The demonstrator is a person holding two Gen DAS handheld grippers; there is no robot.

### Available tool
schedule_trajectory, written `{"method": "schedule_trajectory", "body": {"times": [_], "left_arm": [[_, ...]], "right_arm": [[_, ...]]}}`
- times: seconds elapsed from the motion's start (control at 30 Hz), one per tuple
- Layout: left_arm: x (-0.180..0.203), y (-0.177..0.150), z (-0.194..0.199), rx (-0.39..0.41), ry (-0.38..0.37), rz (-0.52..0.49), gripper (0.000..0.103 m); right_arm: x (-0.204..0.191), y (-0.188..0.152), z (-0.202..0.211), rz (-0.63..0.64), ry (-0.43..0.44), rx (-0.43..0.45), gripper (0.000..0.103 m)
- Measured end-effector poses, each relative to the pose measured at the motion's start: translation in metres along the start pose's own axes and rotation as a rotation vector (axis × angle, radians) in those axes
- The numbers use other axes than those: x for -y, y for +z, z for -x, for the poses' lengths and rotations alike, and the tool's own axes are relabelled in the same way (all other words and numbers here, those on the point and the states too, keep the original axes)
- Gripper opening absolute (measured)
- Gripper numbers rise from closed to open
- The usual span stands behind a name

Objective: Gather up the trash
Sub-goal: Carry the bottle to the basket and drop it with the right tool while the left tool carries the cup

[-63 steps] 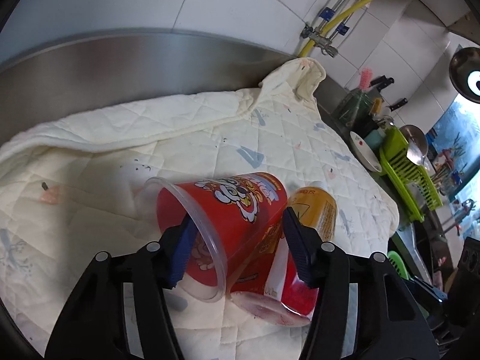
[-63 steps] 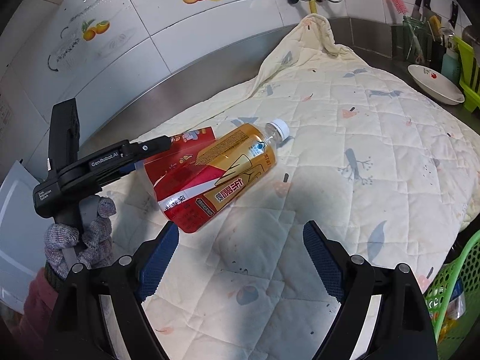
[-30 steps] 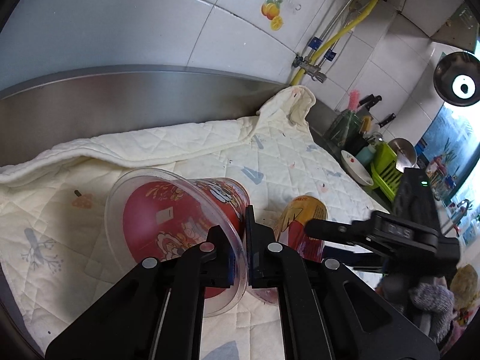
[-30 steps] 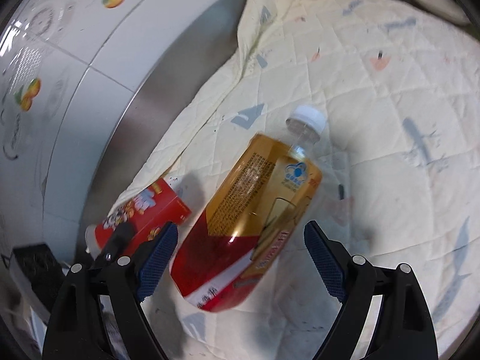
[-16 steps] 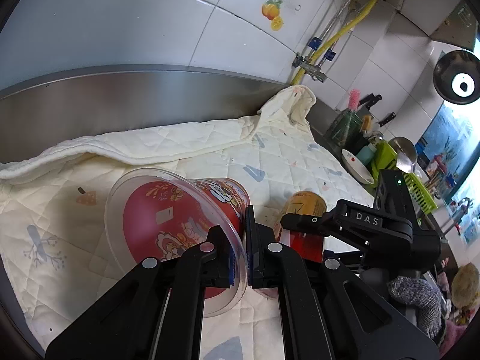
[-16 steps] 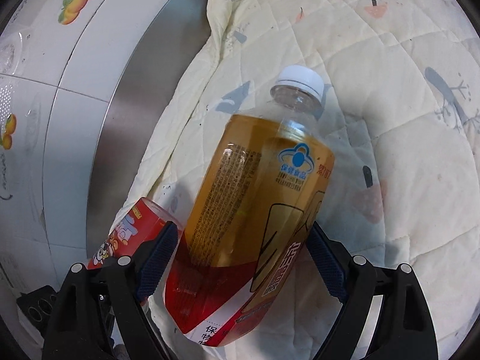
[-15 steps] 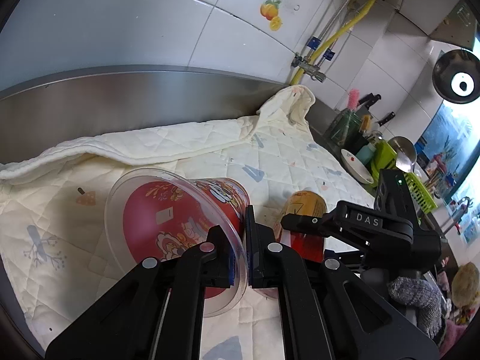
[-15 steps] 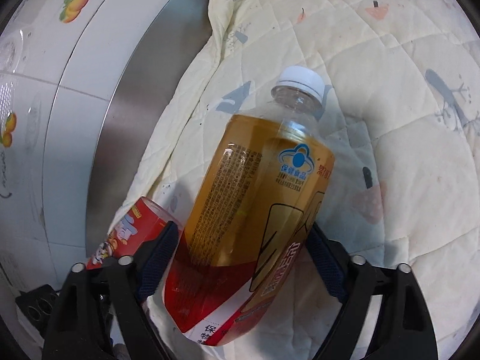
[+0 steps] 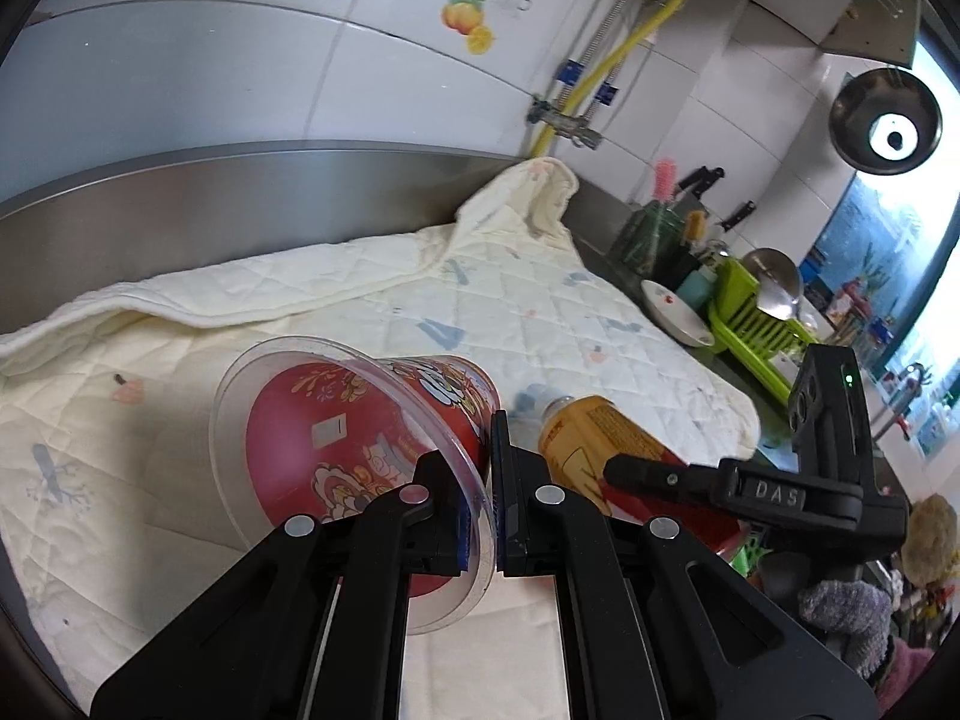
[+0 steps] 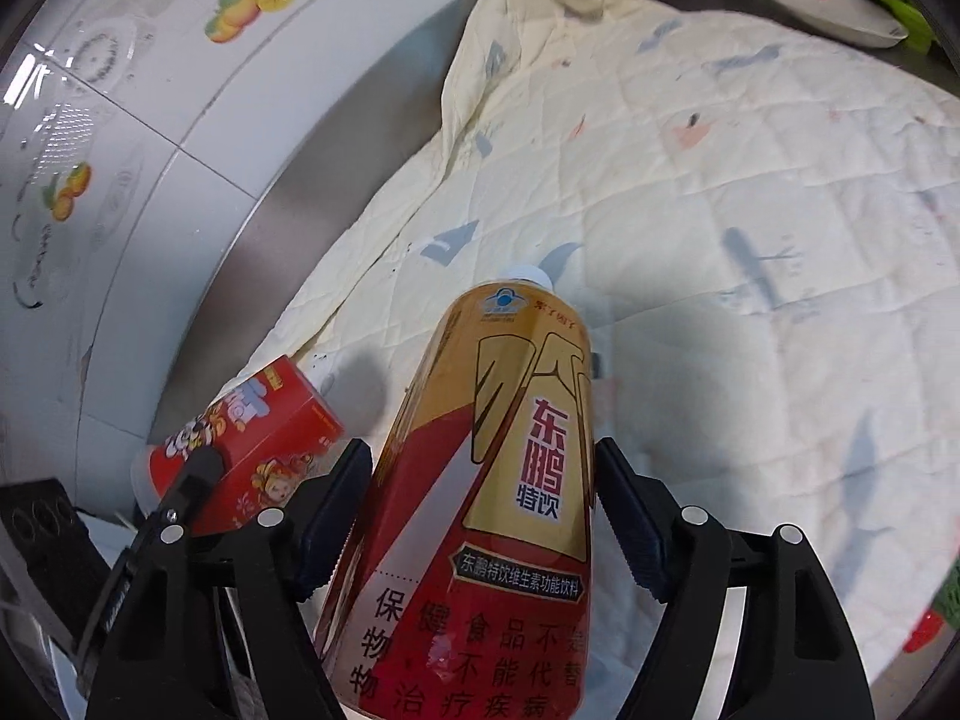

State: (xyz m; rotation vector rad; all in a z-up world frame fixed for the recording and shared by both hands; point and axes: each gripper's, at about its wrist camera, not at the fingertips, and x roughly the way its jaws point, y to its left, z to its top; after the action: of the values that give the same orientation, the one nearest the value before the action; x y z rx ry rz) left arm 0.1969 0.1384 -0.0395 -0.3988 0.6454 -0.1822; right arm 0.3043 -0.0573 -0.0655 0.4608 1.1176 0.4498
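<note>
Red cup in left gripper, bottle between closing right gripper jaws

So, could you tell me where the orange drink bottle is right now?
In the right wrist view the orange drink bottle sits between the closing right gripper pads, cap pointing away, just right of the red cup, above the quilted cloth.

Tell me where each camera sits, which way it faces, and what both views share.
Left wrist: on the left gripper, looking down its fingers at the red cup whose rim it pinches; right gripper alongside.
Right wrist: on the right gripper, its jaws closing on the bottle; left gripper's finger at lower left.
Shared: cup, bottle, quilted cloth, white dish.
</note>
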Motion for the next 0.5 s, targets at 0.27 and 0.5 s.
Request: {"method": "schedule_trajectory", "body": {"times": [0.27,0.5], "left_arm": [[0.037,-0.006,0.000,-0.012,-0.027,-0.049,0.004],[0.083,-0.011,-0.004,-0.023,-0.091,-0.108,0.004]], "right_arm": [[0.018,-0.014,0.037,0.033,-0.008,0.064,0.072],[0.051,-0.029,0.093,0.031,-0.030,0.163,0.072]]}}
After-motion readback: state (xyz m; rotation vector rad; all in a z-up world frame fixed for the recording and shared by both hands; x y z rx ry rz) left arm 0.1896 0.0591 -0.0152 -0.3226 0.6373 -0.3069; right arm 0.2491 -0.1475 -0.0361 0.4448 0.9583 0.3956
